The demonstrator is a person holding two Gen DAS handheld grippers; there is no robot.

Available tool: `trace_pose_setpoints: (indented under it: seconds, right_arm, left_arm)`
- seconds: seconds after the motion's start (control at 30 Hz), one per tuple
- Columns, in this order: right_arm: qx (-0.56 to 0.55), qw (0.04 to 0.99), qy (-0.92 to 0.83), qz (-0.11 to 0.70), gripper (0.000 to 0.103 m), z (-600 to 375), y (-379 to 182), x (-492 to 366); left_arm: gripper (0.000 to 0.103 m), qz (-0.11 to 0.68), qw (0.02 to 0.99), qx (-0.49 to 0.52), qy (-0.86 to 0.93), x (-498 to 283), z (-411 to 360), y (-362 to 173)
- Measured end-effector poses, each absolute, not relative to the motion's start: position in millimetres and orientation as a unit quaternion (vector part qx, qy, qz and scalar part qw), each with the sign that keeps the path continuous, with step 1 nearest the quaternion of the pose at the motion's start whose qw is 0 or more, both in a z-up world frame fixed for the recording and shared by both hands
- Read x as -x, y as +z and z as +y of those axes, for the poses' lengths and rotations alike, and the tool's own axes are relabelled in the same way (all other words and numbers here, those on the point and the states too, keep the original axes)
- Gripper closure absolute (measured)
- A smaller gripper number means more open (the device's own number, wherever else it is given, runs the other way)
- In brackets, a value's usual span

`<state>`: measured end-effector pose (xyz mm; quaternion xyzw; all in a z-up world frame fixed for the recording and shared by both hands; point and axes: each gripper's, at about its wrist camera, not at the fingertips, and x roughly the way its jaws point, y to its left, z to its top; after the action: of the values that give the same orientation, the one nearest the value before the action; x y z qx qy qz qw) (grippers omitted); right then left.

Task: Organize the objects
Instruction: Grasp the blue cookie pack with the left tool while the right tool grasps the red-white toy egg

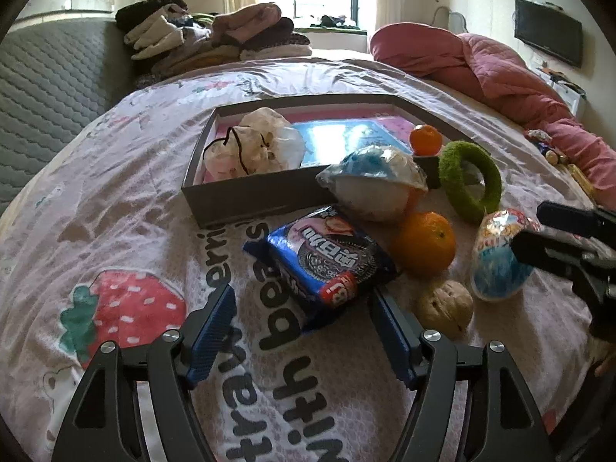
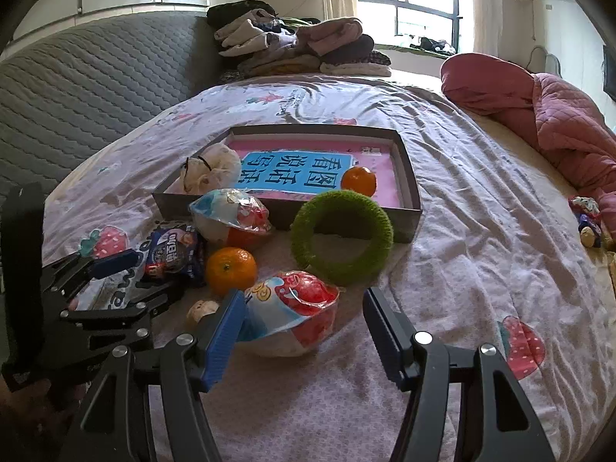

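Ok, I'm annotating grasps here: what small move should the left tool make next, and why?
Probably ease the left tool a little further forward and down, then close on the cookie packet. Its jaws stand open with only the packet's near end between them, not yet gripped. The packet lies on the bedsheet outside the grey box, where a small orange already sits.

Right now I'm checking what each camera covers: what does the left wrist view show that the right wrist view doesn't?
Only the left wrist view shows the wall-mounted screen and the left gripper head-on, jaws open around the cookie pack's near end. Only the right wrist view shows the printed blue sheet legibly and the right gripper astride the wrapped egg toy. Both share the grey box, green ring, two oranges, walnut and cookie pack.
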<state>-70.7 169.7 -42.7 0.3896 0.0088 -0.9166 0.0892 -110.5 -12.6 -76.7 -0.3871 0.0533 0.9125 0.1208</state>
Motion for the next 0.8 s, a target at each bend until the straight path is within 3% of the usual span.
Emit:
trace_pose_setpoints:
  seconds: [0.4,0.8]
  right_arm:
    - [-0.4,0.099,-0.911,-0.015,0.04,167.8,-50.8,77.7]
    - [-0.41,0.119,-0.903,-0.041,0.04,164.7,-59.2,84.5]
  left_arm:
    - [0.029,0.047,0.129,0.387,0.912,137.8,-9.7,-77.9]
    - [0.021,0.033,0.15,0.396,0.905,162.5,-8.2,-81.1]
